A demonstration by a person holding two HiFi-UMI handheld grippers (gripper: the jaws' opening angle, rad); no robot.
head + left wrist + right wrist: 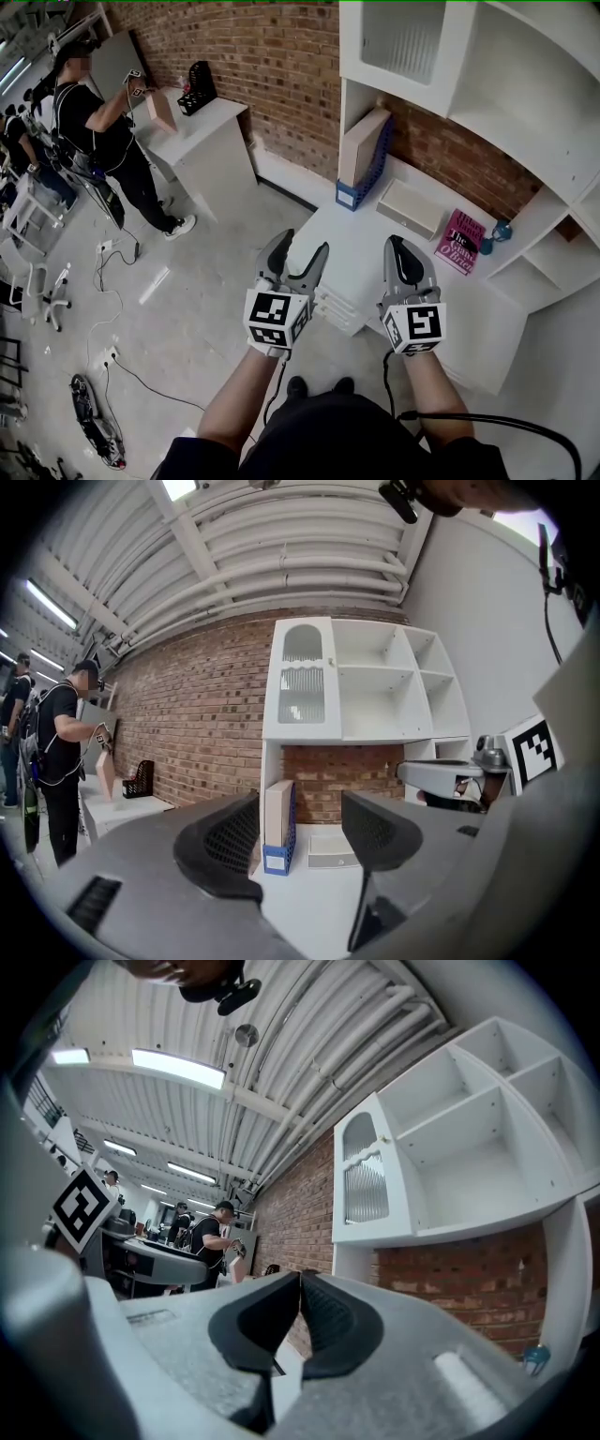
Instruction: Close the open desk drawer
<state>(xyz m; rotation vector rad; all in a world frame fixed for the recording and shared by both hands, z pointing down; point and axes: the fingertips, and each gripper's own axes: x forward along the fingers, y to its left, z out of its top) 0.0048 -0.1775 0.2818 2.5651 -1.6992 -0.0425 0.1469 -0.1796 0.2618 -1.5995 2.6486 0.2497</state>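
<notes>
The white desk (366, 246) stands under white shelves against a brick wall. Its drawer fronts (336, 311) show below the desk's front edge, between my two grippers; I cannot tell how far any of them stands out. My left gripper (302, 246) hovers over the desk's front left corner, open with nothing between its jaws. In the left gripper view it (295, 832) points level across the desk top at the shelves. My right gripper (403, 246) hangs over the desk's front edge, shut and empty. In the right gripper view its pads (300, 1283) meet.
On the desk stand a blue file holder (364, 155) with a beige folder, a flat pale box (409, 206) and a pink book (463, 241). A person (103, 131) works at another white desk (202, 141) at the far left. Cables (103, 281) lie on the floor.
</notes>
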